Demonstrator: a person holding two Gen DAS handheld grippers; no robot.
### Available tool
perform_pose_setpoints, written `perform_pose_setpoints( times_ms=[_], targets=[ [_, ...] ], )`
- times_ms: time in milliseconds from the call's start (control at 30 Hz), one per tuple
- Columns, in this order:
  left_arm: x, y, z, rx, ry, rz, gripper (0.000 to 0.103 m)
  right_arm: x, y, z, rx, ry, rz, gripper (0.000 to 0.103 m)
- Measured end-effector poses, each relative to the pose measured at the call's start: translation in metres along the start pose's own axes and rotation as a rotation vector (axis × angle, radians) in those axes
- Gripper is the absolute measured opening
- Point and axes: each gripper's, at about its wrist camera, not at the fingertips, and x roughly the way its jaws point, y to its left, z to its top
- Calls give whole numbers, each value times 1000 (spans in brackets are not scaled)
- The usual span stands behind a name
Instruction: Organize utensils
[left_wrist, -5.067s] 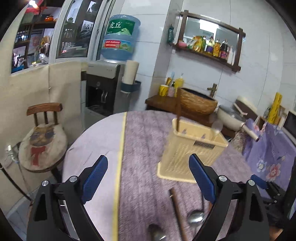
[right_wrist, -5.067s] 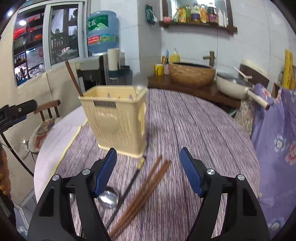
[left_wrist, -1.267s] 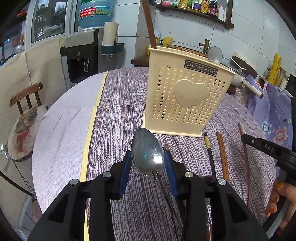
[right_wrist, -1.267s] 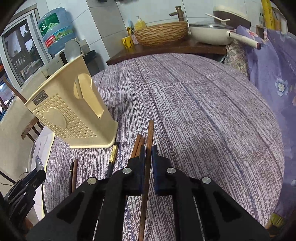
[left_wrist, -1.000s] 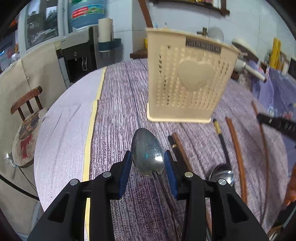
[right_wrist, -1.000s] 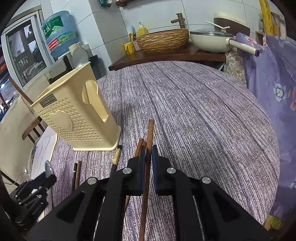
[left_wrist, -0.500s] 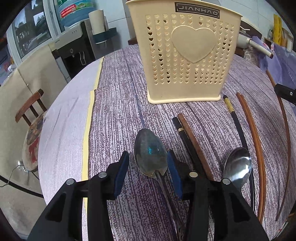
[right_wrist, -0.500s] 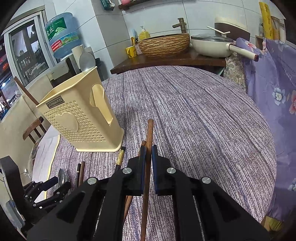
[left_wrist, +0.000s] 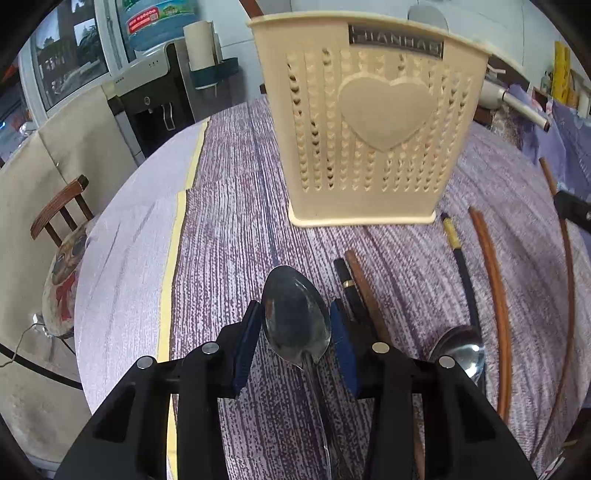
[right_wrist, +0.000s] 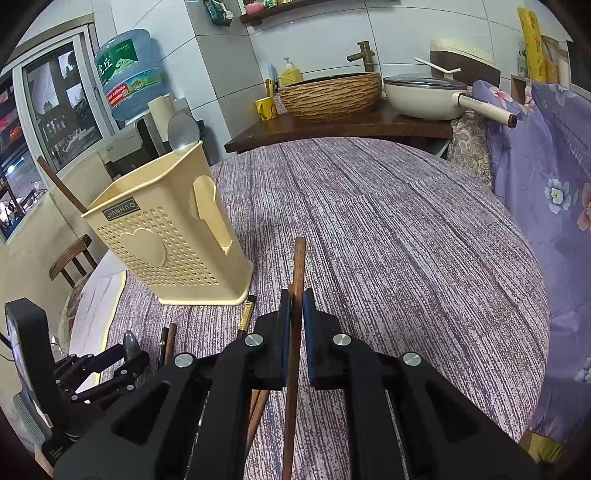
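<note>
While the left gripper (left_wrist: 295, 332) is clamped on a metal spoon (left_wrist: 295, 325), bowl sticking up between the blue pads, the cream holder (left_wrist: 369, 122) with the heart on it stands at about 1 o'clock on the purple tablecloth (left_wrist: 236, 221). Right of the held spoon there's a dark chopstick pair (left_wrist: 356, 288), a black chopstick (left_wrist: 463, 269), a second spoon (left_wrist: 461, 354) and 2 reddish chopsticks (left_wrist: 495, 295) lying flat. The right gripper (right_wrist: 294, 332) is squeezed tight on 1 brown chopstick (right_wrist: 297, 280) pointing to 12 o'clock, holder (right_wrist: 166, 240) at 10 o'clock, more chopsticks (right_wrist: 258, 406) underneath.
</note>
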Motion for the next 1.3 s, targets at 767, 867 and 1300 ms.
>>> perform_pose_setpoints(
  times_ms=[767, 867, 1300],
  targets=[
    [-85, 26, 18, -86, -293, -65, 37, -80, 9, 24, -62, -129, 135, 7],
    [-86, 29, 18, -94, -292, -78, 37, -83, 8, 25, -62, -119, 155, 7],
    [-102, 39, 23, -112, -322, -114, 37, -104, 12, 32, -90, -149, 186, 7]
  ],
)
